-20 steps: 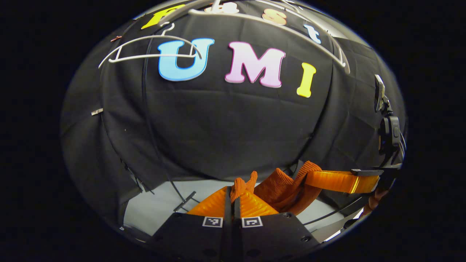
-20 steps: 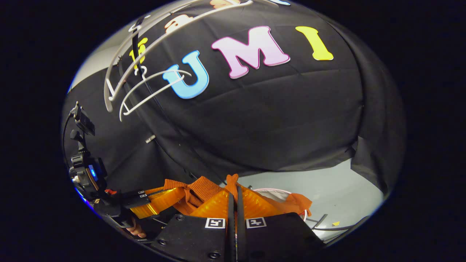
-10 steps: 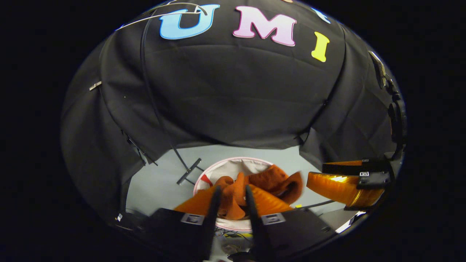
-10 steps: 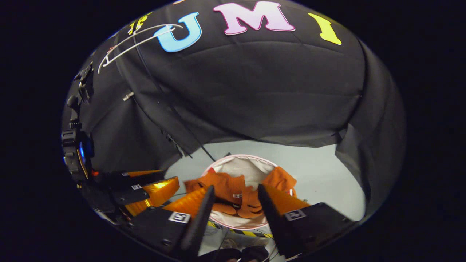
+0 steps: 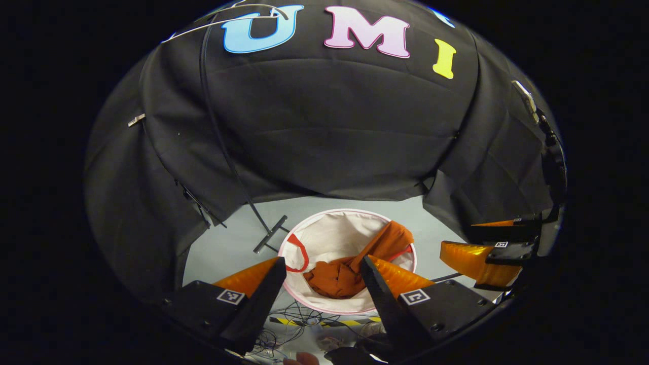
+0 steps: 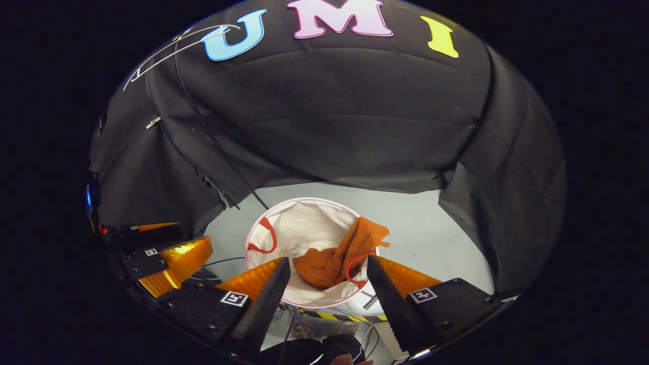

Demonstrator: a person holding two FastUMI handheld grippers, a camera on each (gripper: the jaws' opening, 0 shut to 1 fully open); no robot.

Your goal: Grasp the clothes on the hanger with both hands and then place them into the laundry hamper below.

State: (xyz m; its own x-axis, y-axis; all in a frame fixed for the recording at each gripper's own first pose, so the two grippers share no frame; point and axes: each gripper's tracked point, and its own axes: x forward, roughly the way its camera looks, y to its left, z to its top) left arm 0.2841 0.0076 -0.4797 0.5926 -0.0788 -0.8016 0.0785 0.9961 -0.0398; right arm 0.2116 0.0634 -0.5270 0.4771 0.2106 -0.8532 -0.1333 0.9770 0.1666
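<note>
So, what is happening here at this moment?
A person holds a tool in each hand above a white hamper on the floor. The orange garment lies inside it, one part draped over the rim. The left tool and the right tool are both open and hold nothing. The hanger hangs bare above.

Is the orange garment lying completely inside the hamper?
No, part of the orange garment drapes over the hamper rim.

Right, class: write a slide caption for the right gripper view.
Open right gripper above the laundry hamper, orange garment dropped inside.
</note>
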